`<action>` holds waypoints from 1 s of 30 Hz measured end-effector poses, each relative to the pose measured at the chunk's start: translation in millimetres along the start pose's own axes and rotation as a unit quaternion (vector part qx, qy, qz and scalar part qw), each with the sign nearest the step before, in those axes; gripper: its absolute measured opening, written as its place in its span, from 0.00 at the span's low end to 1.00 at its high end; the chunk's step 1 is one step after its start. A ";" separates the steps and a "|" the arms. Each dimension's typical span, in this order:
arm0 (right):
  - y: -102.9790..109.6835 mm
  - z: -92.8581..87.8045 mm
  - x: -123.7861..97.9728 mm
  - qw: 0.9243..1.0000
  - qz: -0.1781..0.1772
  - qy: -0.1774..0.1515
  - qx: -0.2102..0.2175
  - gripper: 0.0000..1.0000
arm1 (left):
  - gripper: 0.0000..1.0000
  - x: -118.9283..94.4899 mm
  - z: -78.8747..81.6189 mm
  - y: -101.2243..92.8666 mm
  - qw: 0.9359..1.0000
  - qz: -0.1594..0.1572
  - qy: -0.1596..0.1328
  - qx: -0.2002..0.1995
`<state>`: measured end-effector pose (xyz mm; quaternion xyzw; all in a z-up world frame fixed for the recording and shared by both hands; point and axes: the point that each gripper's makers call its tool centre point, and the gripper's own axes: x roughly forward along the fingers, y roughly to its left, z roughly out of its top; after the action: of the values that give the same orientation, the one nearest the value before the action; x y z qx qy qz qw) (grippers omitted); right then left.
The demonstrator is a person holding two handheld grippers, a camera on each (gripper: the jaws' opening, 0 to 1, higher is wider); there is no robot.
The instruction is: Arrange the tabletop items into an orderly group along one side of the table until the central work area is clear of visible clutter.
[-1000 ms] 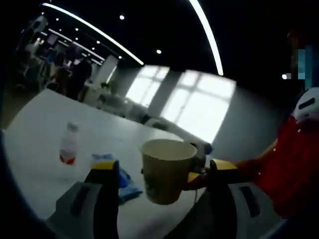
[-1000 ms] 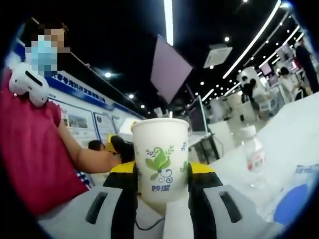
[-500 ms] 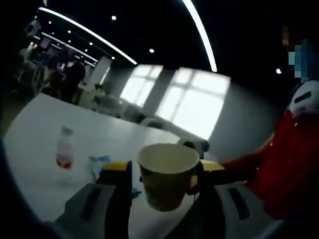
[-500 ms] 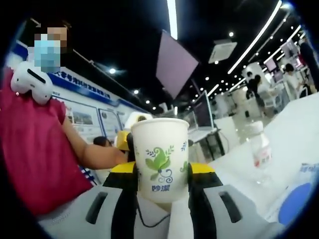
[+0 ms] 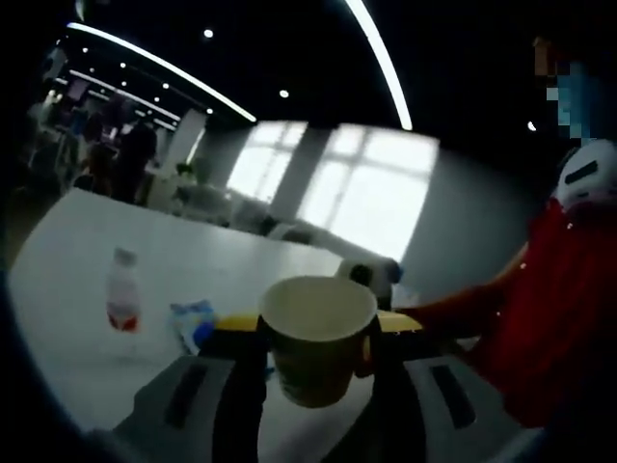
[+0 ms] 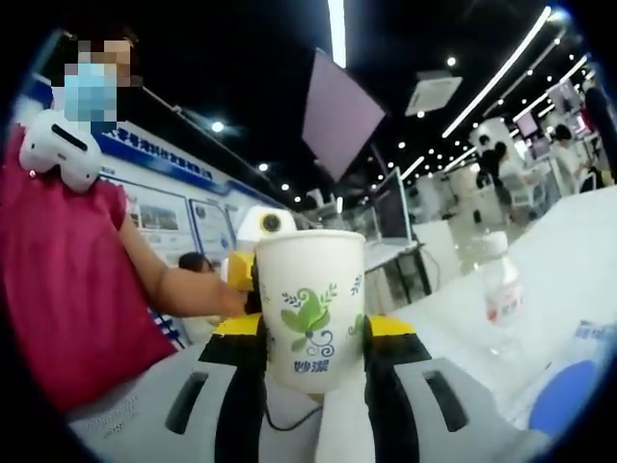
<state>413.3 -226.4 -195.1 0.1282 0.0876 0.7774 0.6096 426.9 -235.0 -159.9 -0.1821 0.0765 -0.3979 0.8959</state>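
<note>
A white paper cup (image 6: pixel 308 280) with a green leaf print stands upright between the jaws of my right gripper (image 6: pixel 313 333), which is shut on its lower half. The same paper cup (image 5: pixel 318 342) appears in the left gripper view, rim open towards me. My left gripper (image 5: pixel 318 326) has its yellow-tipped jaws against both sides of it. The left gripper's yellow tip (image 6: pixel 241 275) peeks out behind the cup on the left. The cup hangs above the white table (image 5: pixel 77 241).
A small clear bottle (image 5: pixel 121 294) with a red label stands on the table, also seen as the bottle (image 6: pixel 501 289). A blue-and-white packet (image 5: pixel 196 323) lies beside it. A person in a red shirt (image 6: pixel 67 280) is close by. People stand far off.
My left gripper's jaws have narrowed from wide apart until they meet the cup's sides. The cup stays held in my right gripper. Both views shifted slightly.
</note>
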 end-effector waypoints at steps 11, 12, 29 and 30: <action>-16.4 -23.4 -8.4 0.993 -0.047 0.096 -0.057 0.37 | 0.39 2.5 -5.3 9.4 0.999 0.021 0.019 0.042; -19.9 -30.2 -11.0 0.989 -0.060 0.115 -0.065 0.38 | 0.39 2.7 -5.5 13.0 0.998 0.030 0.020 0.048; -51.5 -64.0 -39.7 0.960 -0.160 0.214 -0.082 0.44 | 0.39 15.0 -34.7 56.0 0.983 0.118 0.076 0.116; -50.6 -63.7 -40.5 0.960 -0.162 0.214 -0.081 0.45 | 0.39 16.2 -37.6 61.0 0.982 0.125 0.079 0.115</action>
<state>449.7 -252.2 -274.3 -0.1071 0.1721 0.6819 0.7027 469.0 -219.3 -218.1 -0.0348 0.1231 -0.3021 0.9447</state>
